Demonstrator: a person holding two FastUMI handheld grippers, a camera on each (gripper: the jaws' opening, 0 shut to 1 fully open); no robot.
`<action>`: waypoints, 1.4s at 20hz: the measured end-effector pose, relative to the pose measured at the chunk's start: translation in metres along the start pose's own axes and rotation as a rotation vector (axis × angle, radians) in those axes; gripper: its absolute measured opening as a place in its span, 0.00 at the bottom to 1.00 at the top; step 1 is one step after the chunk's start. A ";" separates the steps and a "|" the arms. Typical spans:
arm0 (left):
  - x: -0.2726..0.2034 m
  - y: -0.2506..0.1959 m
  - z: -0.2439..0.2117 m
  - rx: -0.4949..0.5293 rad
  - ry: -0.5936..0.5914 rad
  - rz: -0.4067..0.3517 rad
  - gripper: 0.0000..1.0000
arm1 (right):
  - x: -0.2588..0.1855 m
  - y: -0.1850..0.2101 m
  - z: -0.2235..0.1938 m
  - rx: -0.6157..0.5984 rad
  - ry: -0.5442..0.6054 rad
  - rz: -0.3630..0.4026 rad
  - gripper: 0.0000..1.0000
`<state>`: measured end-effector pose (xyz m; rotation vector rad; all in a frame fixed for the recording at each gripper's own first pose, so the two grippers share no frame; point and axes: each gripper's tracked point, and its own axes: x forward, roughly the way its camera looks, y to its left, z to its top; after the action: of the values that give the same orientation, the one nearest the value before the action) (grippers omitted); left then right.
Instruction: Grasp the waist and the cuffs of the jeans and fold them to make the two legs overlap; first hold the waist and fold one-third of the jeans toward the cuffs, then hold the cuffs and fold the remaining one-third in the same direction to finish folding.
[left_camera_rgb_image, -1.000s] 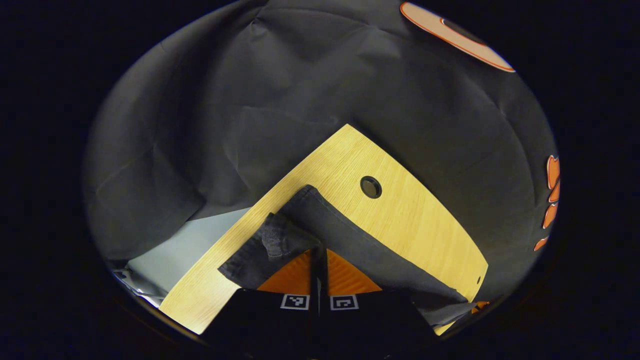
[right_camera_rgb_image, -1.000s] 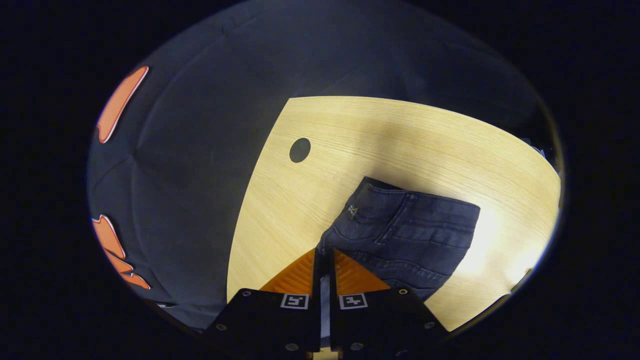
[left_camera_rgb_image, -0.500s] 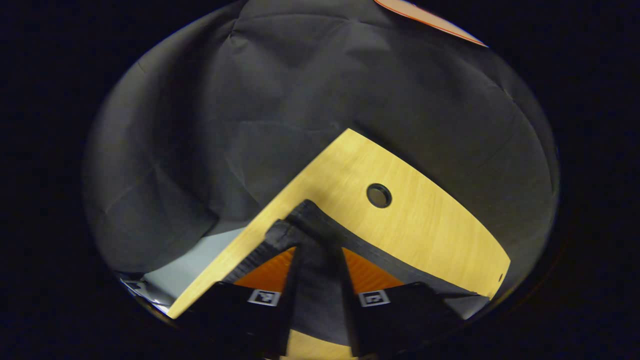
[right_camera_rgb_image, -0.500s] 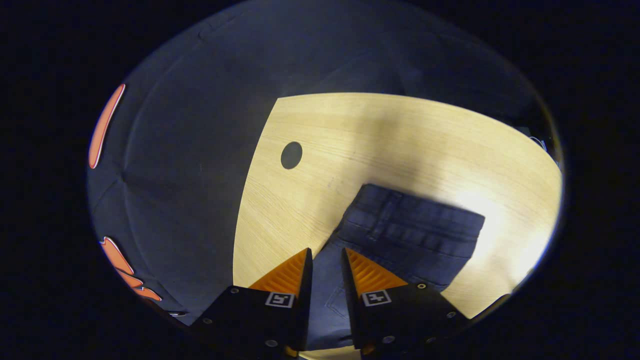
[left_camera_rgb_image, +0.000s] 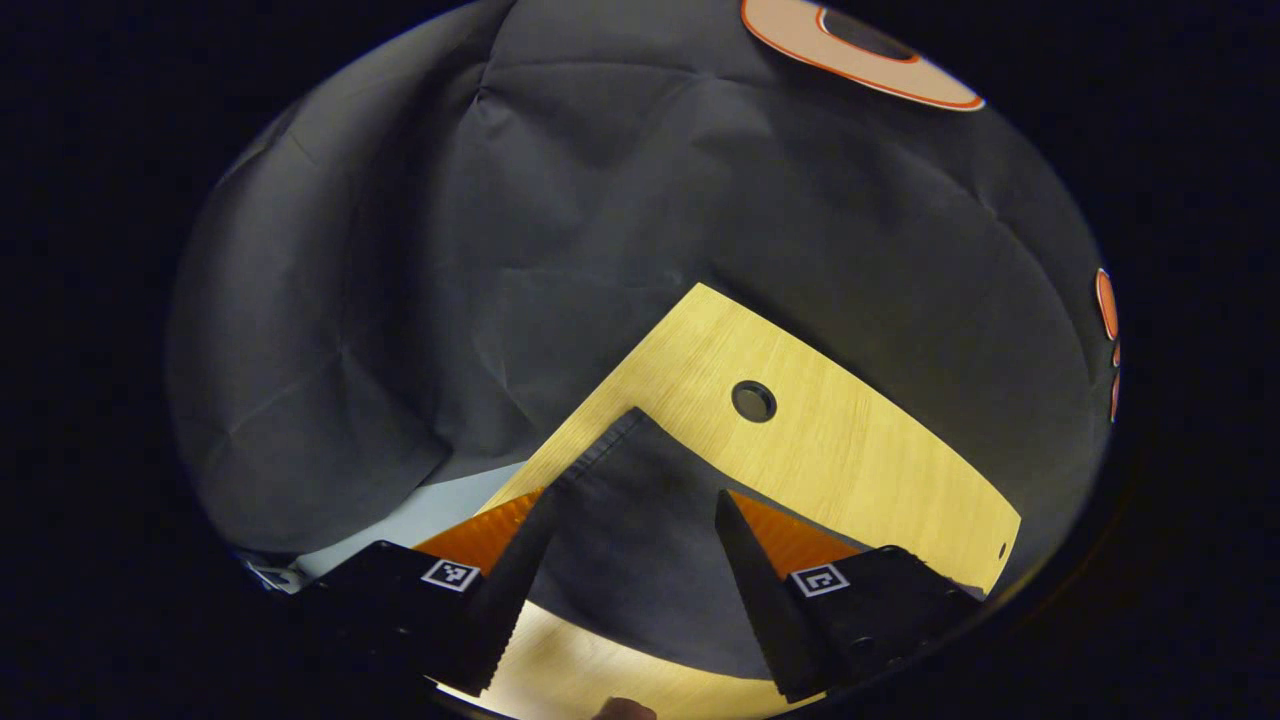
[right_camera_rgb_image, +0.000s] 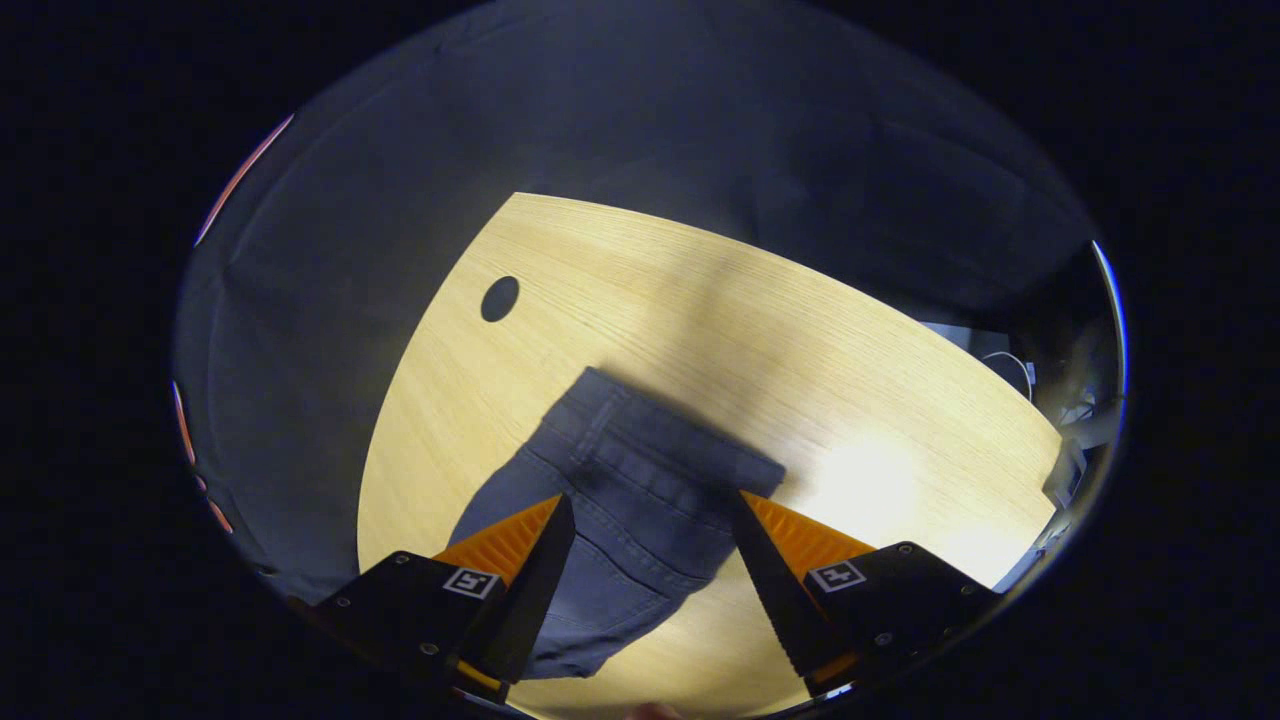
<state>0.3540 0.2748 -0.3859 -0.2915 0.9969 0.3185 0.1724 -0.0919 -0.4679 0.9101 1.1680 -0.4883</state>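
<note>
Pale wood table (left_camera_rgb_image: 850, 450) in the left gripper view, one corner pointing up at the black cloth wall (left_camera_rgb_image: 600, 200), round hole (left_camera_rgb_image: 753, 401) near the far edge. Dark jeans (left_camera_rgb_image: 640, 540) lie flat on it, one hemmed corner close to the table's left edge, long side running right toward the far rim. Bare wood lies beyond the jeans around the hole, and a lit strip sits nearer the camera. Left gripper (left_camera_rgb_image: 630, 505) spread wide, fingers on either side of the cloth, gripping nothing; contact with the cloth cannot be told.

Right gripper view: same table (right_camera_rgb_image: 800, 330), much bare wood ahead and to the right, bright glare patch on the right, hole (right_camera_rgb_image: 500, 298) at upper left. Jeans (right_camera_rgb_image: 620, 500) lie folded, the stitched waistband end pointing away, clear of every table edge. Some clutter past the table's right rim, too small to tell. Right gripper (right_camera_rgb_image: 650, 510) also wide apart, fingers flanking the denim, nothing clamped.
</note>
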 end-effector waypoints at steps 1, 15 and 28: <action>0.001 0.001 -0.001 0.023 0.001 0.000 0.98 | 0.001 -0.004 -0.001 0.009 0.007 -0.001 0.97; 0.009 0.001 -0.024 0.090 0.064 -0.046 0.98 | 0.040 -0.016 -0.014 -0.036 -0.016 -0.062 0.63; 0.004 -0.003 -0.014 0.112 0.099 -0.129 0.98 | -0.063 0.070 -0.031 0.014 -0.134 0.294 0.38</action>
<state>0.3465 0.2678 -0.3959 -0.2711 1.0843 0.1314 0.1848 -0.0343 -0.3878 1.0259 0.8923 -0.3127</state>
